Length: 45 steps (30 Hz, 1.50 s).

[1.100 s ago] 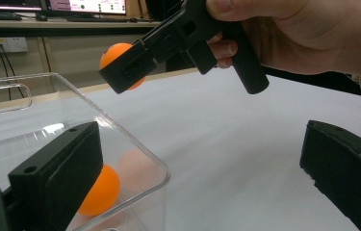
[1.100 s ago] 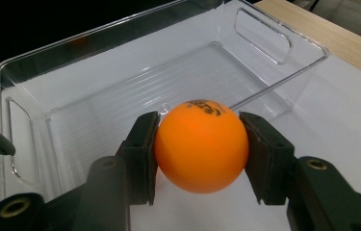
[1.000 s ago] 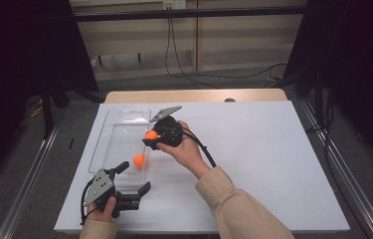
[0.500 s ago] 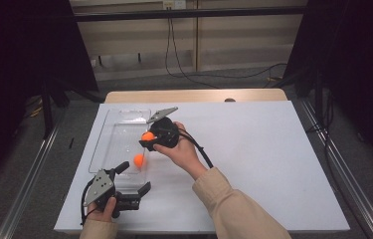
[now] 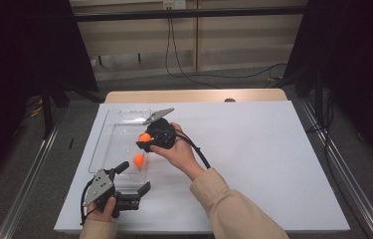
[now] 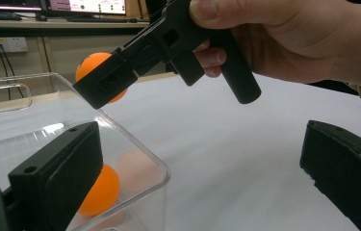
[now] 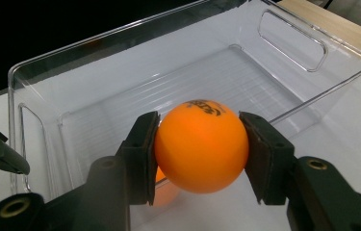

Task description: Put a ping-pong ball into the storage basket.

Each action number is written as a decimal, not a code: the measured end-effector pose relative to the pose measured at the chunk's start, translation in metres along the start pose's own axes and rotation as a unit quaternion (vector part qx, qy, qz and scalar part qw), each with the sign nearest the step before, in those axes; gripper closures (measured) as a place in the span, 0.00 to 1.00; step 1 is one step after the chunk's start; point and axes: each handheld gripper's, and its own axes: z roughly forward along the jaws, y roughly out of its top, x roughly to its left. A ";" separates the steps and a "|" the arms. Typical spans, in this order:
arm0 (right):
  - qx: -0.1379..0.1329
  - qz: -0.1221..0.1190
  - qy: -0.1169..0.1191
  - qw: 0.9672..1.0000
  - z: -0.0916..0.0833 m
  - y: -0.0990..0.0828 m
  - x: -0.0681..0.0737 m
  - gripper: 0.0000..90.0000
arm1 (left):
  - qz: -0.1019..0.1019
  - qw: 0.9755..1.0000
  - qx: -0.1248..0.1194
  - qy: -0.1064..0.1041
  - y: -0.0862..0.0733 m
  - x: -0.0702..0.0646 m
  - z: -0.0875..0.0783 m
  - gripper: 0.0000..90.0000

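Overhead, white table (image 5: 273, 164); dark curtains (image 5: 20, 74).

Orange ball (image 7: 201, 147) with a dark printed mark on top, between the black pads of the black right gripper (image 5: 145, 141). Second ball (image 5: 139, 159) — also orange — inside the clear, colourless tray (image 5: 105, 130). Left gripper (image 5: 135, 180) — black, topped by a grey plate (image 5: 99, 186). Table (image 5: 253, 149) white, with a pale wood strip (image 5: 194, 95) at its far edge; sleeve (image 5: 233, 211) beige.
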 end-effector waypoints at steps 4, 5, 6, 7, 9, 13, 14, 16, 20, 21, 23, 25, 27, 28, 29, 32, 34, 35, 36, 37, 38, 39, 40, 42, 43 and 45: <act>-0.001 0.000 0.002 1.000 0.002 0.000 0.002 0.57 | -0.001 1.000 -0.001 0.000 0.000 -0.001 0.000 0.01; 0.001 -0.002 0.002 1.000 0.003 0.000 0.003 0.57 | -0.002 1.000 -0.001 0.000 0.000 -0.001 0.000 0.01; 0.001 -0.002 0.002 1.000 0.003 0.000 0.003 0.57 | -0.001 1.000 -0.001 0.000 0.000 0.000 0.000 0.01; 0.001 -0.002 0.003 1.000 0.004 0.000 0.003 0.57 | 0.000 1.000 -0.001 0.000 0.000 0.000 0.000 0.01; 0.002 -0.002 0.004 1.000 0.005 0.000 0.004 0.57 | 0.000 1.000 0.000 0.000 0.000 0.000 0.000 0.01; 0.003 -0.002 0.004 1.000 0.007 0.000 0.005 0.57 | -0.003 1.000 -0.001 0.000 0.000 -0.001 0.000 0.01; 0.002 -0.002 0.004 1.000 0.007 0.000 0.005 0.57 | -0.003 1.000 -0.001 0.000 0.000 -0.001 0.000 0.01; 0.003 -0.003 0.005 1.000 0.007 0.000 0.006 0.57 | -0.001 1.000 -0.001 0.000 0.000 0.000 0.000 0.01; 0.003 -0.004 0.005 1.000 0.008 0.001 0.006 0.57 | -0.001 1.000 -0.001 0.001 0.000 -0.001 0.000 0.01; 0.004 -0.004 0.005 1.000 0.008 0.001 0.006 0.57 | -0.001 1.000 -0.001 0.001 0.000 -0.001 0.000 0.01; 0.003 -0.004 0.004 1.000 0.008 0.002 0.006 0.57 | 0.003 1.000 -0.001 0.000 0.000 0.000 0.000 0.01; 0.005 -0.006 0.004 1.000 0.008 0.002 0.006 0.57 | -0.002 1.000 -0.001 0.001 0.000 -0.001 0.000 0.01; 0.006 -0.005 0.004 1.000 0.009 0.003 0.006 0.57 | -0.003 1.000 -0.001 0.000 0.000 -0.001 0.000 0.01; 0.006 -0.006 0.004 1.000 0.009 0.004 0.006 0.57 | -0.003 1.000 -0.001 0.000 0.000 -0.001 0.000 0.01; 0.005 -0.006 0.004 1.000 0.010 0.004 0.007 0.57 | -0.002 1.000 -0.001 0.000 0.000 -0.001 0.000 0.01; 0.006 -0.006 0.005 1.000 0.011 0.005 0.007 0.57 | 0.002 1.000 -0.001 0.000 0.000 0.000 0.000 0.01; 0.006 -0.006 0.006 1.000 0.014 0.005 0.007 0.57 | 0.000 1.000 -0.002 0.001 0.000 0.000 0.000 0.01; 0.006 -0.005 0.006 1.000 0.014 0.004 0.008 0.57 | 0.000 1.000 -0.002 0.001 0.000 0.000 0.000 0.01; 0.007 -0.006 0.006 1.000 0.015 0.004 0.008 0.57 | -0.001 1.000 -0.001 0.001 0.000 0.000 0.000 0.01; 0.007 -0.007 0.006 1.000 0.016 0.004 0.008 0.57 | -0.001 1.000 -0.002 0.000 0.000 0.000 0.000 0.01; 0.007 -0.006 0.008 1.000 0.017 0.004 0.008 0.57 | 0.000 1.000 0.000 0.000 0.000 0.000 0.000 0.01; 0.006 -0.005 0.007 1.000 0.017 0.004 0.008 0.57 | -0.002 1.000 0.000 0.000 -0.001 0.000 0.000 0.01; 0.005 -0.004 0.008 1.000 0.018 0.004 0.007 0.57 | -0.001 1.000 0.000 0.000 -0.001 0.000 0.000 0.01; 0.005 -0.003 0.009 1.000 0.018 0.005 0.008 0.57 | -0.001 1.000 -0.001 0.001 -0.001 -0.001 0.000 0.01; 0.005 -0.004 0.009 1.000 0.019 0.005 0.008 0.57 | -0.002 1.000 -0.001 0.001 -0.001 -0.001 0.000 0.01; 0.005 -0.006 0.009 1.000 0.020 0.006 0.009 0.57 | -0.001 1.000 0.000 0.001 -0.001 -0.001 0.000 0.01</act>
